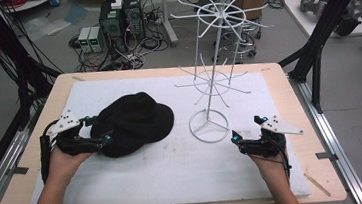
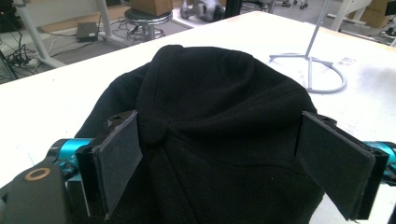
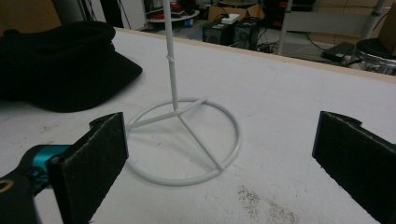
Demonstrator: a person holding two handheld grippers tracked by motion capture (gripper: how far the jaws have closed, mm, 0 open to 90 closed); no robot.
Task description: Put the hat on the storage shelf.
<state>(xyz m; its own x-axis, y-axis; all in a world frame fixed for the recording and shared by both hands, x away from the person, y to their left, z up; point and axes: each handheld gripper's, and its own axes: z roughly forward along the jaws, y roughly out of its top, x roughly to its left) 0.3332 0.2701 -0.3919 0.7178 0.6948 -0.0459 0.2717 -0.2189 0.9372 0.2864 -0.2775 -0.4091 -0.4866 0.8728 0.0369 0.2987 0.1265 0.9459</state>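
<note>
Lying left of centre on desk (image 1: 185,172): black cap (image 1: 133,122). Straddling its near-left edge, released: left claw (image 1: 97,129). Hovering near right of white rack (image 1: 210,124), jaws wide apart, gripping nothing: right claw (image 1: 246,131).

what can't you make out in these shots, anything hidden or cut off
- Underside of the black cap: hidden by its own crown, high view.
- Whether the left gripper pads touch the cap: unclear, left gripper view.
- Top of the white rack: cut by the frame edge, right gripper view.
- Right gripper jaw gap: too small, high view.
</note>
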